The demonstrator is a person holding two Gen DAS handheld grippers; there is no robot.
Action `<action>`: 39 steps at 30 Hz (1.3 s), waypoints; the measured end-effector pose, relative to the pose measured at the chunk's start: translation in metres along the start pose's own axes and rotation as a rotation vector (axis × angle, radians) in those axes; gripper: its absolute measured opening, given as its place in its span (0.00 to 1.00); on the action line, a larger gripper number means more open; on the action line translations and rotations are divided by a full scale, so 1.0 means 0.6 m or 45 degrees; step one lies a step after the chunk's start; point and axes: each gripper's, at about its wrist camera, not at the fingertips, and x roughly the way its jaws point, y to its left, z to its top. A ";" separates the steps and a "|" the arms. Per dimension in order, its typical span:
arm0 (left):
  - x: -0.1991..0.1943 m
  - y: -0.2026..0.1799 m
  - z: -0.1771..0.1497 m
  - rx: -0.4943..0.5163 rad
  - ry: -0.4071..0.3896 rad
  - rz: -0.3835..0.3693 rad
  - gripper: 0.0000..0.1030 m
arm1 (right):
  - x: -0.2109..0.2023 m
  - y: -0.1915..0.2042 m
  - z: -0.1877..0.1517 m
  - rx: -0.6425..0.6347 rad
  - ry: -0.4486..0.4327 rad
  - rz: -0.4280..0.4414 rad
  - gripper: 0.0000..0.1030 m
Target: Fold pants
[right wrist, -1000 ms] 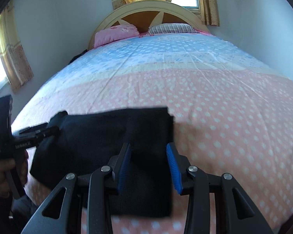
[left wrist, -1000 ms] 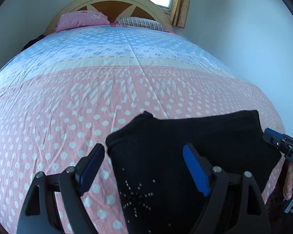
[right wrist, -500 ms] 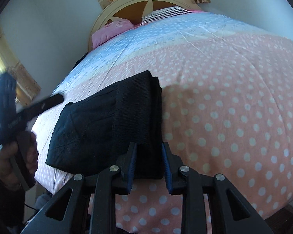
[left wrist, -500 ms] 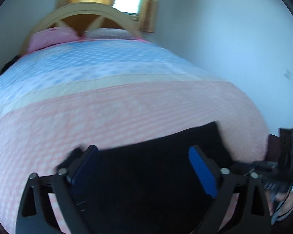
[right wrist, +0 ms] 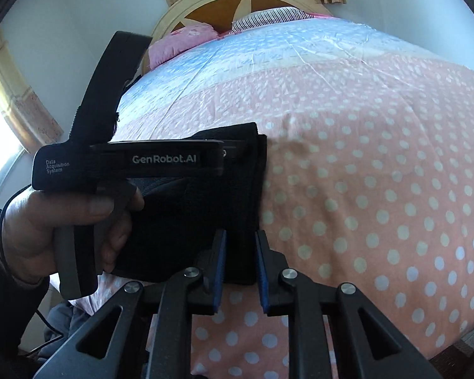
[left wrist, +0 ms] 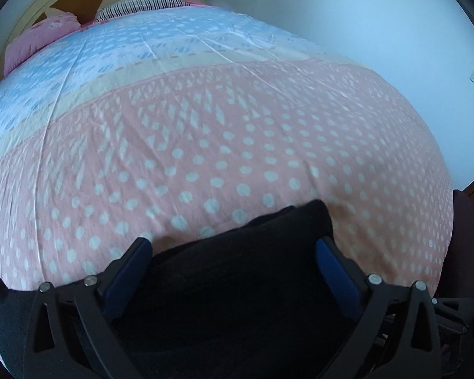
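We see folded black fabric pants at the near edge of a pink polka-dot bedspread.
Their long axis runs left-right; our right gripper is clamped on their right edge, while our left gripper spreads wide above them.

The pants were black matt cloth with a fine ribbed knit, lying by the bedspread's near edge. The bedspread was thin, creased cotton-like cloth, printed with dots. The left gripper and right gripper were matt black plastic with ridged blue pads and shiny metal screw heads. The headboard looked like wood, painted cream with a brown panel.
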 end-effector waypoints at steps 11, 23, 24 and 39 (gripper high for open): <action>-0.114 0.059 -0.046 -0.110 -0.223 -0.062 1.00 | -0.011 -0.023 -0.006 0.062 -0.068 0.031 0.52; -0.239 0.187 -0.157 -0.113 -0.420 0.337 1.00 | -0.054 -0.036 -0.004 0.127 -0.169 0.050 0.52; -0.247 0.199 -0.169 -0.129 -0.426 0.371 1.00 | -0.060 -0.038 -0.002 0.143 -0.188 0.048 0.52; -0.205 0.282 -0.235 -0.341 -0.320 0.318 1.00 | 0.022 0.010 0.072 0.111 -0.109 0.091 0.63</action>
